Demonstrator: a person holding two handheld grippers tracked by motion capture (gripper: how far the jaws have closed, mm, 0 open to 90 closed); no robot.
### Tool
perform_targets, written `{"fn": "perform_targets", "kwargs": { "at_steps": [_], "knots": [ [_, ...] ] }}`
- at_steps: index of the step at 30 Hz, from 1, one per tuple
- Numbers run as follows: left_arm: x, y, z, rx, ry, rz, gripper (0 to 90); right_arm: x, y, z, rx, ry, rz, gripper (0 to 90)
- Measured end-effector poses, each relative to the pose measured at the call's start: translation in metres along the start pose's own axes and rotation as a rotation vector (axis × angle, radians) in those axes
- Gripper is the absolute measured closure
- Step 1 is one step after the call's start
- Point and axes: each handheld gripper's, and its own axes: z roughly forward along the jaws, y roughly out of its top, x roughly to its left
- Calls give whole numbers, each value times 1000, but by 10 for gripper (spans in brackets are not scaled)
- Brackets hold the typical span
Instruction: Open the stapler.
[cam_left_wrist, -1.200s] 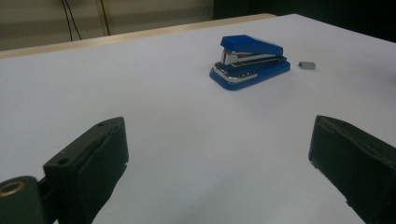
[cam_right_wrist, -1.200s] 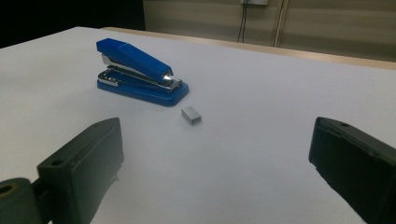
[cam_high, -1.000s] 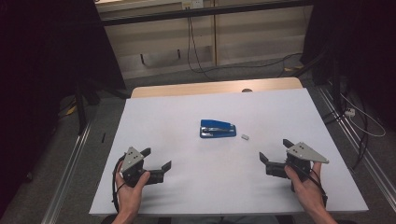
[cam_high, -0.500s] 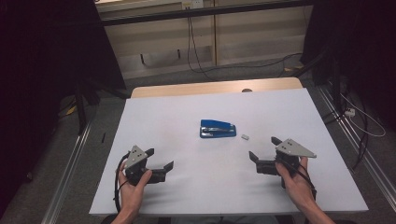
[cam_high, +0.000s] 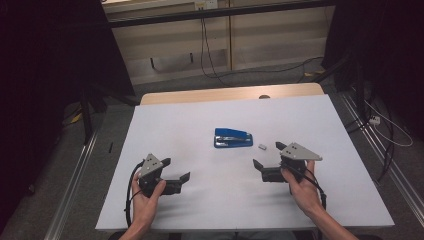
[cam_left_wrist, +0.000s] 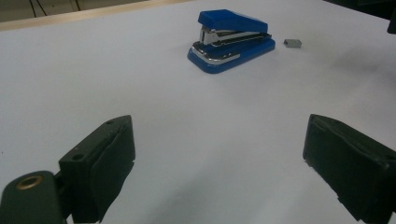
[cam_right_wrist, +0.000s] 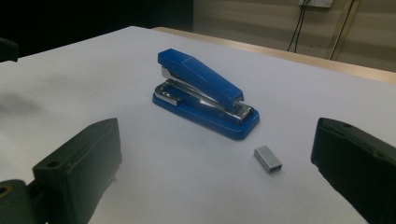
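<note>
The bottom edge of the high view is cutting off both of the person's forearms. The small grey metal block of staples beside the blue plastic stapler is showing too small there to make out.

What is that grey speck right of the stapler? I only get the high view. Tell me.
Observer: The right gripper view shows a short block of staples, lying flat, apart from the stapler.
Operator: Describe the stapler's side.
Observer: Its blue top slopes above a blue base, with a silver metal magazine between them.
Operator: Report the left hand-held gripper's jaws.
Observer: The left hand-held gripper is open wide, with bare table between its jaws and the stapler ahead of it.
</note>
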Motion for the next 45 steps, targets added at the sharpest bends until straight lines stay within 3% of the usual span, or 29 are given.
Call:
{"fn": "perform_targets", "kwargs": {
  "at_steps": [2, 7, 10, 12, 16, 19, 25, 30, 34, 39, 40, 45],
  "knots": [
    [0, 1, 3, -3, -19, -2, 90, 2, 3, 3, -16, 25, -14, 12],
    [1, 4, 8, -18, -17, 9, 69, 6, 7, 11, -21, 60, -14, 14],
    [1, 6, 12, -25, -16, -21, 46, 8, 8, 16, -18, 63, -17, 21],
    [1, 8, 13, -26, -2, 16, 50, 9, 9, 20, -15, 72, -18, 24],
    [3, 14, 17, -46, 2, -2, 48, 11, 10, 28, -10, 86, -19, 31],
    [3, 21, 24, -44, 24, 42, 48, 13, 12, 36, -6, 95, -19, 37],
    [3, 30, 35, -62, 8, 36, 51, 19, 17, 46, -18, 106, -29, 49],
    [4, 37, 43, -71, -9, 29, 51, 19, 23, 52, -31, 131, -34, 112],
    [7, 40, 49, -63, 8, 50, 51, 19, 25, 59, -33, 128, -37, 143],
    [13, 41, 58, -51, 3, 35, 51, 18, 25, 63, -35, 123, -31, 156],
    [15, 42, 61, -44, 17, 49, 51, 17, 24, 65, -30, 125, -29, 179],
    [21, 43, 66, -51, 33, 41, 51, 15, 23, 69, -28, 122, -19, 202]
  ]
}}
